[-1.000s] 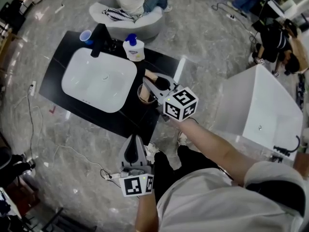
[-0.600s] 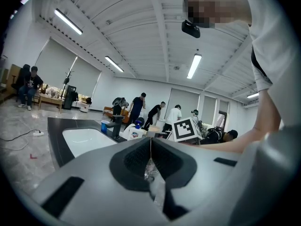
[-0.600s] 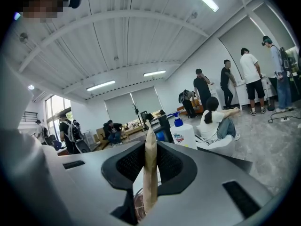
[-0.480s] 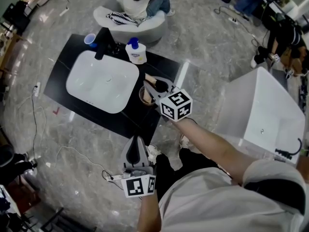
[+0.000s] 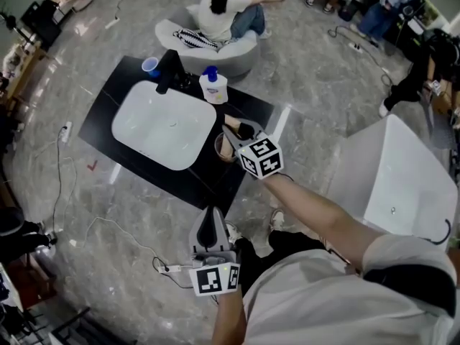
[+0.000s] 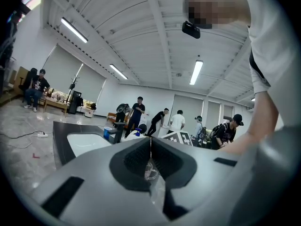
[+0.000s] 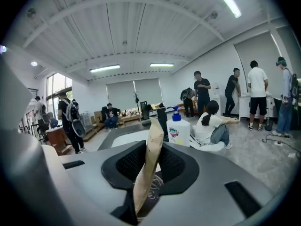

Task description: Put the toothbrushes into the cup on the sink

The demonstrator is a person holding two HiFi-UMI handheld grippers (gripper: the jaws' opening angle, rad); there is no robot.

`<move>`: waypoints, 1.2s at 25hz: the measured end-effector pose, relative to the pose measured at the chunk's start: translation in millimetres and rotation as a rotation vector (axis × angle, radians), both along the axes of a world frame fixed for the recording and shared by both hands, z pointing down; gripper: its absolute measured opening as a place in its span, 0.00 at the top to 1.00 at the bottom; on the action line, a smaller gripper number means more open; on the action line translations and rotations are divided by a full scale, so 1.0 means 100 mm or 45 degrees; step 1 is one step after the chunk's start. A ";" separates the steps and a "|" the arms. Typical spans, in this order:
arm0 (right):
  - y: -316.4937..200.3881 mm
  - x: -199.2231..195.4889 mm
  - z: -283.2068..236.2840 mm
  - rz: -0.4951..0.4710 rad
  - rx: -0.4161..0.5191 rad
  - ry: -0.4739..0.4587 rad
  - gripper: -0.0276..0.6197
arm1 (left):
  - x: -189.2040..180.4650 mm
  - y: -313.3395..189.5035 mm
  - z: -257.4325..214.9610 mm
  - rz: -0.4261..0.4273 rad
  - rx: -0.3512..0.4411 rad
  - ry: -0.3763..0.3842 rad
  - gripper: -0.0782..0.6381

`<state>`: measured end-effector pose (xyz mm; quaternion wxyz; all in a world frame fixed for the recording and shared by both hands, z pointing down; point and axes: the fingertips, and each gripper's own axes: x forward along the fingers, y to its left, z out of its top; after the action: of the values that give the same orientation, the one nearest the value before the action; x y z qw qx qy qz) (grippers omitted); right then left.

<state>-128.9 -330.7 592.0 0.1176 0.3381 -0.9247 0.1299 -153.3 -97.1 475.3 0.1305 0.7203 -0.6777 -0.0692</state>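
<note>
Toothbrush: a tan paper-wrapped toothbrush (image 7: 149, 161) is standing nearly upright between the right jaws, its top rising above them and leaning slightly right
Right gripper: the right gripper (image 5: 233, 129) (image 7: 150, 147) is clamping the toothbrush, both jaws pressing on the wrapper and parted only by its thickness; the person's arm is reaching out over the counter's near right part
Cup: the brownish cup (image 5: 223, 148) is sitting on the black countertop (image 5: 208, 182) just right of the basin, directly under the right gripper in the head view; whether the toothbrush's lower end is already inside it cannot be told
Left gripper: the left gripper (image 5: 208, 218) (image 6: 150, 140) is hanging low over the floor in front of the counter, well apart from the cup, its jaws meeting at the tips and holding nothing
Sink: the white basin (image 5: 162, 124) is lying sunk in the countertop, with the dark faucet (image 5: 169, 70) rising at its far edge
Counter's far edge: a blue cup (image 5: 150, 65) is standing left of the faucet and a white soap bottle with a blue pump (image 5: 213, 86) (image 7: 178, 131) right of it
Surroundings: a person (image 5: 226, 9) is sitting on a pale cushion beyond the counter; a white bathtub (image 5: 402, 171) is standing to the right on the grey marble floor (image 5: 93, 214)
</note>
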 end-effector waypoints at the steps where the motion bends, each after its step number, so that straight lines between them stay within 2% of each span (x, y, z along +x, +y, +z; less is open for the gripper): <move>1: 0.00 0.00 0.02 -0.006 -0.001 0.026 0.83 | 0.00 0.02 0.00 -0.009 0.003 0.003 0.88; 6: 0.04 -0.01 0.05 -0.021 -0.009 0.092 0.76 | 0.03 0.10 -0.01 -0.039 0.017 0.023 0.88; 13: 0.05 0.01 0.11 -0.022 -0.013 0.109 0.74 | 0.05 0.12 0.08 -0.048 0.010 0.041 0.88; 25: 0.08 0.17 0.11 0.023 0.000 0.154 0.71 | 0.00 -0.17 0.09 0.044 0.036 0.042 0.88; 30: 0.08 0.25 0.06 0.053 -0.011 0.153 0.71 | -0.03 -0.26 0.13 0.072 0.048 0.080 0.88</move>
<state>-104.3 -322.9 598.3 0.1715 0.3641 -0.9081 0.1157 -156.7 -122.8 488.3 0.1402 0.7391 -0.6511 -0.1009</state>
